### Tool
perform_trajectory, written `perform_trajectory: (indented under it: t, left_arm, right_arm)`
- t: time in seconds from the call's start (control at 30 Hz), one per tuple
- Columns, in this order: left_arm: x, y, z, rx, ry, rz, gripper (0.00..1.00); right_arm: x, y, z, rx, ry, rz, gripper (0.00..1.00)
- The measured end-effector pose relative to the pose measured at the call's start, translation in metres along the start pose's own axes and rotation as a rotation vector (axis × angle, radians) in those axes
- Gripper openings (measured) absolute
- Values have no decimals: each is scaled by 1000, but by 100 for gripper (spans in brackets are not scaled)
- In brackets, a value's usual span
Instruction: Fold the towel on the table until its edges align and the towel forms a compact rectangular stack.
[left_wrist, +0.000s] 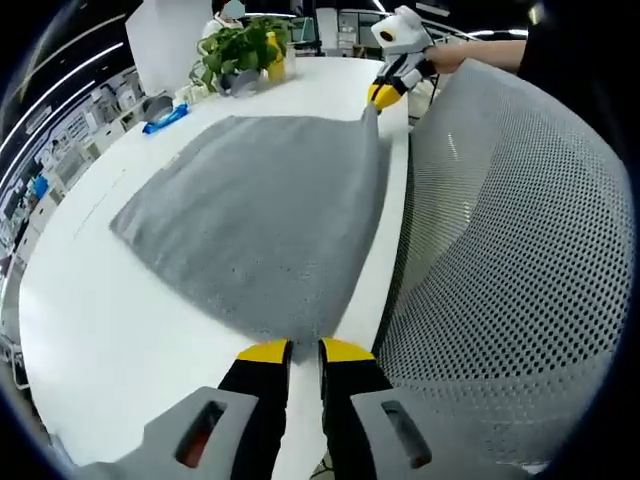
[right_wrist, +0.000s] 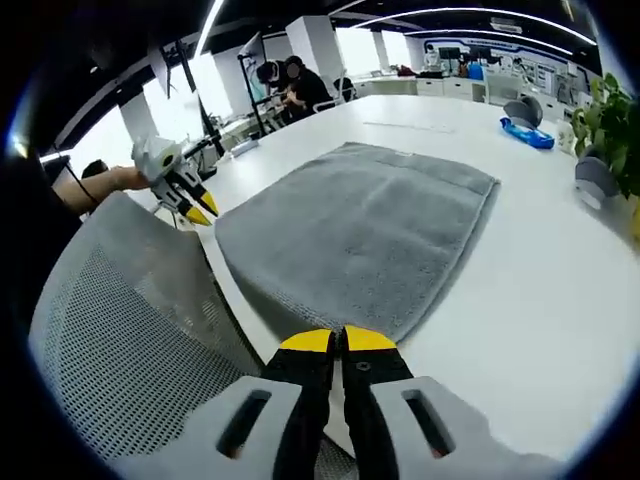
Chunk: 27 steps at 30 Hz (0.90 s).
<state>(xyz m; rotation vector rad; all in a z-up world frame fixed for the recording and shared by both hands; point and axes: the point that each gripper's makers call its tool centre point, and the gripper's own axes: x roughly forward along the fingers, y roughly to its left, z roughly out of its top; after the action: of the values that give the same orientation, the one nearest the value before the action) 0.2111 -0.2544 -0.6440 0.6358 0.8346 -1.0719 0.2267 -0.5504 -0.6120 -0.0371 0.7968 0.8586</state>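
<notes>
towel pinched at both near corners

towel (left_wrist: 250, 215) lay flat on the table (left_wrist: 120, 320), stretching away from the left gripper (left_wrist: 305, 350) and right gripper (right_wrist: 338, 340), each closed on a near corner. best lifted together, level, carried evenly to the far edge.

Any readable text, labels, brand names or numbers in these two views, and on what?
None can be read.
The grey towel has a small pale tag at its far edge, too small to read.
The blue packet on the white table shows no legible print.
</notes>
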Motion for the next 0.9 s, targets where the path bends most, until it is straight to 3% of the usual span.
perform_trajectory:
  t: [0.03, 0.1, 0.17, 0.27, 0.37, 0.4, 0.47, 0.5, 0.6, 0.67, 0.73, 0.9]
  left_arm:
    - [1, 3, -7, 20, 47, 15, 7]
    - [1, 11, -9, 51, 66, 61, 7]
    - [1, 10, -6, 40, 46, 53, 9]
    - [4, 5, -4, 48, 36, 36, 17]
    - [11, 0, -13, 34, 96, 18, 27]
    - [13, 4, -5, -8, 46, 41, 24]
    - [10, 12, -12, 9, 83, 76, 19]
    - [10, 11, -7, -21, 46, 67, 18]
    - [11, 7, -9, -7, 45, 58, 12]
    - [13, 10, -8, 38, 42, 85, 6]
    - [13, 10, -4, 29, 31, 96, 3]
    - [7, 10, 13, -21, -50, 98, 2]
  right_arm:
    - [-1, -1, 0, 18, -15, 2, 0]
    - [-2, -1, 4, 63, -47, 6, 0]
    - [-3, 0, 8, 127, -83, 25, 0]
    - [-4, -3, 7, 155, -93, 22, 0]
    - [-3, -2, 7, 155, -89, 19, 0]
    - [-3, -2, 6, 154, -85, 20, 0]
    - [-3, -3, 4, 152, -78, 16, 0]
    - [-3, -3, 4, 155, -81, 16, 0]
    - [-5, -3, 7, 174, -101, 12, 0]
    - [-5, -7, 5, 187, -101, 2, 0]
    - [-5, -7, 6, 204, -108, 4, 0]
    - [-8, -11, 7, 224, -121, -16, 0]
